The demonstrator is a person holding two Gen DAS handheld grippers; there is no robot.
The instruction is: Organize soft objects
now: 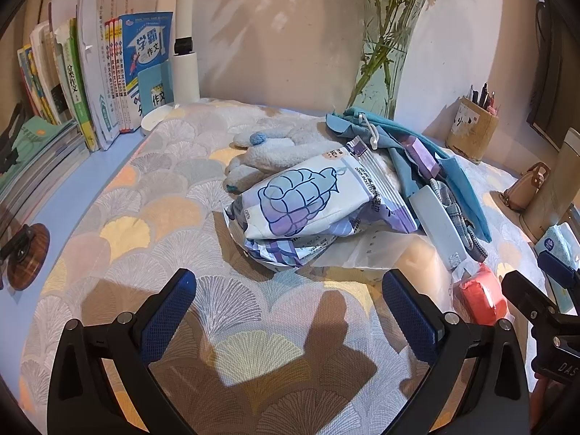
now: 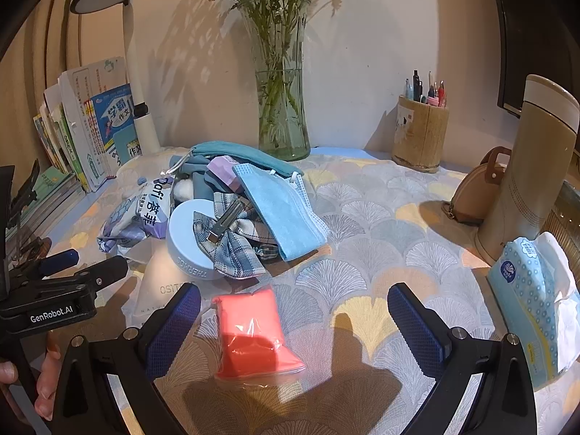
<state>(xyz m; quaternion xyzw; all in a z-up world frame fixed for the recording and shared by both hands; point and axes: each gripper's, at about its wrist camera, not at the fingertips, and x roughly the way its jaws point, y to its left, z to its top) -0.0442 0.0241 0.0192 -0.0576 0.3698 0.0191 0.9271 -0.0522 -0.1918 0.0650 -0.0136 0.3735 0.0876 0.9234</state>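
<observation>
1. Right wrist view, nearest: right gripper jaws spread wide, nothing held; orange soft pack in clear wrap lies on the table between the fingers, nearer the left one, not touched.
2. Left wrist view, nearest: left gripper also wide open, empty, hovering over bare patterned cloth just short of the pile.
3. Mid table, main heap, unsorted: wet-wipes pack on top at front; fluffy glove behind it; blue face mask; plaid bow hair clip; teal drawstring pouch at back; round pale-blue lid wedged among them.
4. Progress, as judged: nothing looks grouped or set aside yet; all items overlap in one heap, orange pack alone lies apart. Task at or near start; whole sort remains. No bin or target spot visible.
5. Open room: front-left and centre-right of table bare, good for laying things out.
6. Right edge: tissue pack, tall flask, small tan purse – crowded, tip risk.
7. Far edge: glass vase w/ stems just behind heap, pen holder, lamp; books along far-left corner. Keep reaches low near vase.
</observation>
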